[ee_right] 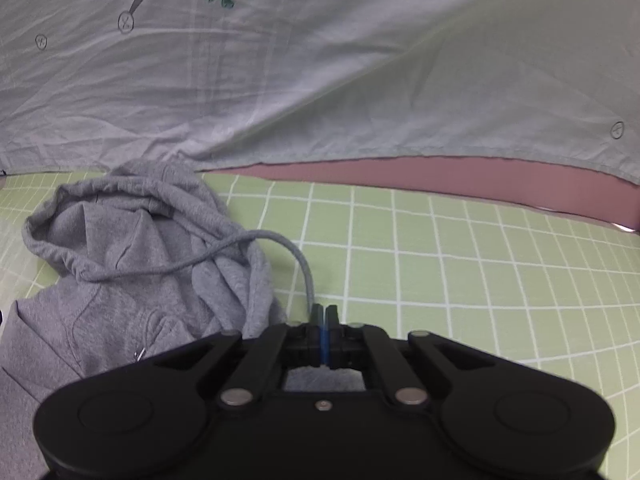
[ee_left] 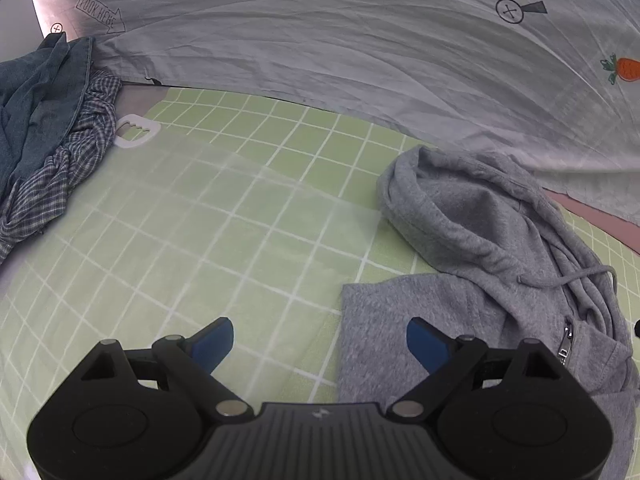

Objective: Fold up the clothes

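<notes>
"LOOK HERE" arrow, mirrored, on grey sheet (ee_left: 320, 40)

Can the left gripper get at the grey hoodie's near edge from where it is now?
Probably yes. The left gripper is open, with the grey hoodie just ahead to its right on the green checked sheet, and nothing lies between them.
</notes>
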The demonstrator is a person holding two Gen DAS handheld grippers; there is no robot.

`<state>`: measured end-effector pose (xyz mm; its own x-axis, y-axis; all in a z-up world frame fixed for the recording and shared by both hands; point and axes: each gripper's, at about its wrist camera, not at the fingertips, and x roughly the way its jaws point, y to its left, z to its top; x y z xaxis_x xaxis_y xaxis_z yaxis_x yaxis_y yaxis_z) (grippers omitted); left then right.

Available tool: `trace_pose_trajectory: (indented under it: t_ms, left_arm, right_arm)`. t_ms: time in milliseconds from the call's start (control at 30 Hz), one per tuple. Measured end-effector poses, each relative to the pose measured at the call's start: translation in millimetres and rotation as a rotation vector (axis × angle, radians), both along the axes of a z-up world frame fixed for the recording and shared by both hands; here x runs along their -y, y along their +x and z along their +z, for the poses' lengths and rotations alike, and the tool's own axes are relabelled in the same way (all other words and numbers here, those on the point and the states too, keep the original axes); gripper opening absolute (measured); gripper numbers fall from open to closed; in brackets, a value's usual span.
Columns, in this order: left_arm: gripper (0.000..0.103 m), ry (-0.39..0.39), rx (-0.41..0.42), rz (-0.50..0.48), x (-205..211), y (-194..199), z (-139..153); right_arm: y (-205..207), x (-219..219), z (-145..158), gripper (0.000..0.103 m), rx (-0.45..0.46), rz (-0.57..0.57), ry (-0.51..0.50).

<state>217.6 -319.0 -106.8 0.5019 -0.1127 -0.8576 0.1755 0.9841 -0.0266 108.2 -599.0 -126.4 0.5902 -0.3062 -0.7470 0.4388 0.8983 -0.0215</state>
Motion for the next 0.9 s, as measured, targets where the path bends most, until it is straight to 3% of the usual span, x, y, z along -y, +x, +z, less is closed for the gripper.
trace_pose_trajectory:
  t_ms: [100,167,200,267,433,567,900]
  left_arm:
    - [0.093,-0.014,-0.009,0.003,-5,-10,3]
    - [0.093,-0.017,-0.014,0.0,-6,-17,3]
    - [0.093,-0.015,-0.015,-0.002,-7,-19,2]
    - [0.093,-0.004,-0.018,-0.011,-7,-23,0]
    - [0.093,0.021,-0.039,-0.016,-6,-20,-12]
    - [0.093,0.034,-0.045,-0.021,-4,-14,-19]
    - [0.093,0.049,-0.042,-0.022,3,-7,-23]
  right_arm:
    - [-9,2,11,0.0,0.026,0.002,0.008]
    - [-6,4,9,0.007,0.0,0.001,0.027]
    - [-5,5,6,0.014,-0.011,-0.002,0.036]
    - [-3,6,0,0.038,-0.015,-0.007,0.047]
    - [5,6,-12,0.034,-0.017,0.01,0.047]
    - [12,6,-22,0.02,-0.042,0.047,0.05]
    - [22,8,-26,0.018,-0.052,0.021,0.033]
